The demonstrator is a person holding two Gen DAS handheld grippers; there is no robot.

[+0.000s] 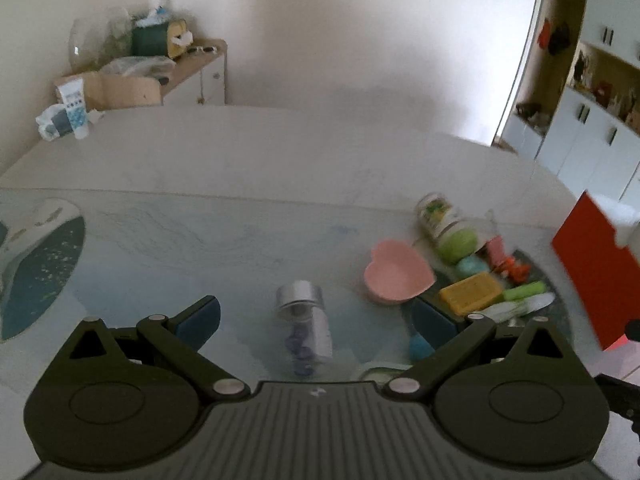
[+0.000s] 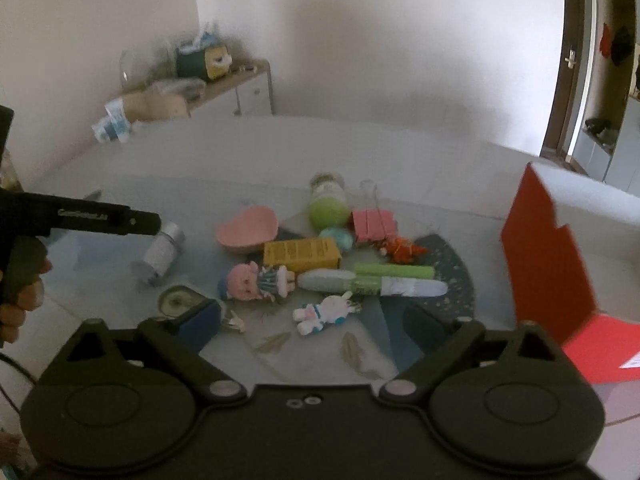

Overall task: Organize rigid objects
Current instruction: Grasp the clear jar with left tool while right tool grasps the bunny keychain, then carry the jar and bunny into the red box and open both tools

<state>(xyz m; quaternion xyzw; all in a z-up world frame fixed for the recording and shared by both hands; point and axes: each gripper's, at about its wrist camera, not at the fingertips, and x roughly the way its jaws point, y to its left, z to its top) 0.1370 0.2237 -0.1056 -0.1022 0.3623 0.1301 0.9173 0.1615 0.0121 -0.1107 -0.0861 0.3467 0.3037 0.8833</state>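
Note:
My left gripper (image 1: 316,322) is open, its fingers either side of a clear bottle with a silver cap (image 1: 305,322) lying on the table; the bottle also shows in the right wrist view (image 2: 162,250). My right gripper (image 2: 316,326) is open and empty above a white rabbit figure (image 2: 324,312). A pile lies beyond: pink heart bowl (image 2: 248,230), yellow box (image 2: 301,254), pink-haired doll (image 2: 256,282), green tube (image 2: 372,282), green-capped jar (image 2: 328,202), pink clip (image 2: 374,226), orange toy (image 2: 400,250), teal ball (image 2: 338,238).
A red open box (image 2: 552,264) stands at the table's right edge, also in the left wrist view (image 1: 596,268). A small round tin (image 2: 178,300) lies near my right gripper's left finger. A cluttered side cabinet (image 1: 192,68) stands against the far wall.

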